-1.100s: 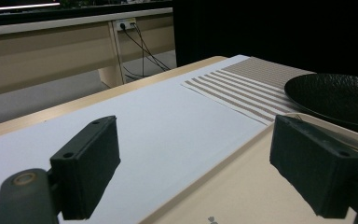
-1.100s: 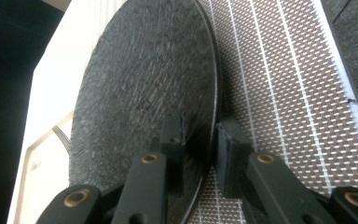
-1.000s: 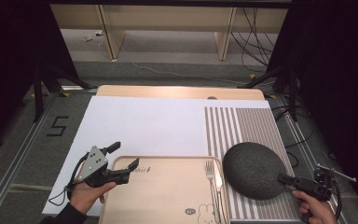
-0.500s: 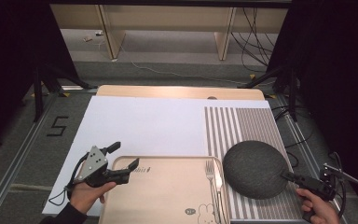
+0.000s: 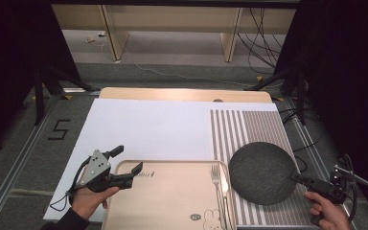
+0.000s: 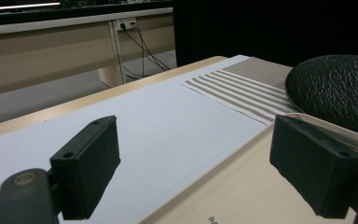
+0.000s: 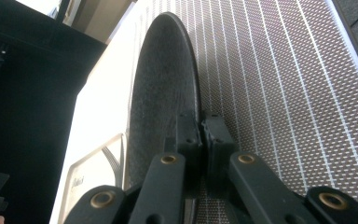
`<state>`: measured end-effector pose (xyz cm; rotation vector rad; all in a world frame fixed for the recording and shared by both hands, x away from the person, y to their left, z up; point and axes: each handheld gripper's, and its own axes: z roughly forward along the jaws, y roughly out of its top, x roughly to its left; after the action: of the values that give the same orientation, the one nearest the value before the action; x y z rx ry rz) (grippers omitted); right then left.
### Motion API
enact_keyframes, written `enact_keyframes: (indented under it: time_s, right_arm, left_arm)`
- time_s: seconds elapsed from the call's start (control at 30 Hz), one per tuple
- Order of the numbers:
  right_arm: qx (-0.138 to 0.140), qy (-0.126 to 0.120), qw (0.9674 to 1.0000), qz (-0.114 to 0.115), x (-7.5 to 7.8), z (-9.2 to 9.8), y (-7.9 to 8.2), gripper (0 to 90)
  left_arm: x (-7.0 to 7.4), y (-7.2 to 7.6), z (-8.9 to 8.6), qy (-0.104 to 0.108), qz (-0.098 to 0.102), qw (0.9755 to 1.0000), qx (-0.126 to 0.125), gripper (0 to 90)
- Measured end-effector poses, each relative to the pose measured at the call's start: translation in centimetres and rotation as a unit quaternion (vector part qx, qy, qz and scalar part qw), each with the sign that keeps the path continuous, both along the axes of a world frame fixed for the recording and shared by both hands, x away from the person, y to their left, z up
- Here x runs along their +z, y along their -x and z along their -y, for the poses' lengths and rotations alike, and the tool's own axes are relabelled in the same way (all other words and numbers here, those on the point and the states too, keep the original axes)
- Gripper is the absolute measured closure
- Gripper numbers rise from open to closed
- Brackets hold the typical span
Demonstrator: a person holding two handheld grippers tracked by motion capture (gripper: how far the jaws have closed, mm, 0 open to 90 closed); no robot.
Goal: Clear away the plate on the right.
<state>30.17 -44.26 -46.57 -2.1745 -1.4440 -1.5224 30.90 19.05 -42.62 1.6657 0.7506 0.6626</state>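
Right claw clamped on the near-right rim of the dark plate; jaws have just been closing, rim pinched between them in the right claw view. Plate sits on the striped placemat at the right end of the tabletop, its left edge just beside the tray, possibly overlapping the tray's rim, can't tell.

Left claw jaws apart, nothing between them. It straddles the tray's far-left corner: one jaw over the white sheet, the other over the tray surface. In the left claw view the claw looks across the white sheet toward the placemat and the plate.

Around it:
- Fork lies along the tray's right edge, tines pointing away from the person, close to the plate's left side. Nearest obstacle to the plate.
- Tray has small print at the far-left corner and a rabbit mark near the front.
- Cable trails from the right claw off the tabletop's right side.
- Floor marking "5" left of the tabletop.
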Motion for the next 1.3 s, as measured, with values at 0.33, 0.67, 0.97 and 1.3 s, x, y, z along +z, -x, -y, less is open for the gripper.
enact_keyframes:
  time_s: [0.33,0.67,0.97,1.3]
  right_arm:
    - [-0.01,-0.019,0.9998,-0.004,-0.07,0.24,0.26,86.9]
    - [-0.026,-0.038,0.9989,-0.003,-0.03,0.59,0.59,85.9]
    - [-0.037,-0.038,0.9986,0.004,0.27,0.77,0.74,85.6]
    - [-0.045,-0.061,0.997,0.018,0.66,0.72,0.79,85.3]
  left_arm:
    - [0.01,-0.02,-0.04,-0.002,0.0,1.0,0.001,15.7]
    - [0.02,-0.02,-0.05,-0.001,0.001,1.0,0.001,15.7]
    - [0.03,-0.03,-0.06,-0.001,0.002,1.0,0.001,15.7]
    - [0.02,-0.03,-0.05,0.0,0.002,1.0,0.002,15.7]
